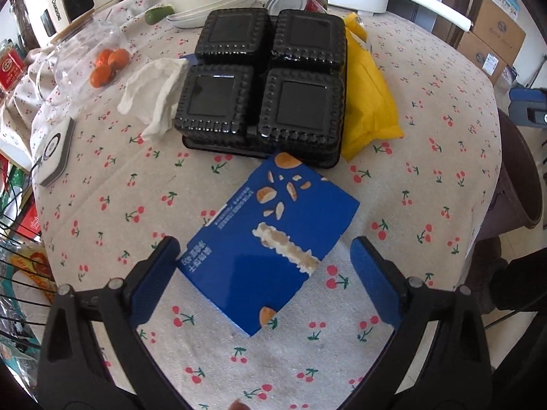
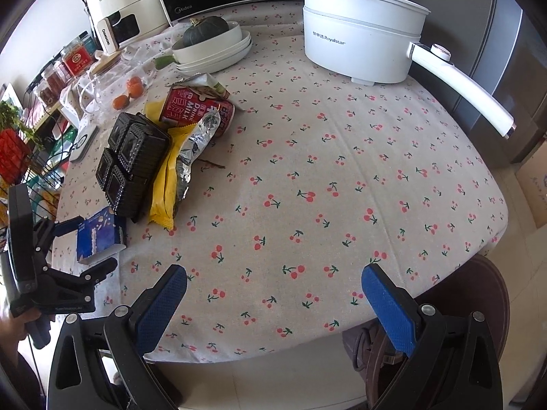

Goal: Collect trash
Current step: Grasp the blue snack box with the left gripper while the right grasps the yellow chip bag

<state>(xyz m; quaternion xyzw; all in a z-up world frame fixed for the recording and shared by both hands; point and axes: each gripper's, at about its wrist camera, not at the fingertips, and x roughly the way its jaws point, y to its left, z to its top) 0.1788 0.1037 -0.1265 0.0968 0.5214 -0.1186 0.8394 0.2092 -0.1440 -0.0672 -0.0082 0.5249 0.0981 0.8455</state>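
Observation:
A blue snack box (image 1: 270,239) lies flat on the cherry-print tablecloth, between the open fingers of my left gripper (image 1: 265,256); it also shows in the right wrist view (image 2: 99,235). Behind it sit a black plastic tray (image 1: 263,82), a yellow wrapper (image 1: 369,95) and a crumpled white tissue (image 1: 154,92). The right wrist view shows the left gripper (image 2: 90,242) around the box, plus a red milk can (image 2: 196,109) and a silver wrapper (image 2: 198,143). My right gripper (image 2: 273,285) is open and empty over the table's near edge.
A white Royalstar pot (image 2: 362,34) stands at the back right. White bowls with a green squash (image 2: 212,44), a glass jar with oranges (image 1: 102,61) and a white appliance (image 2: 123,10) stand at the back left. A dark bin (image 1: 519,177) stands beside the table.

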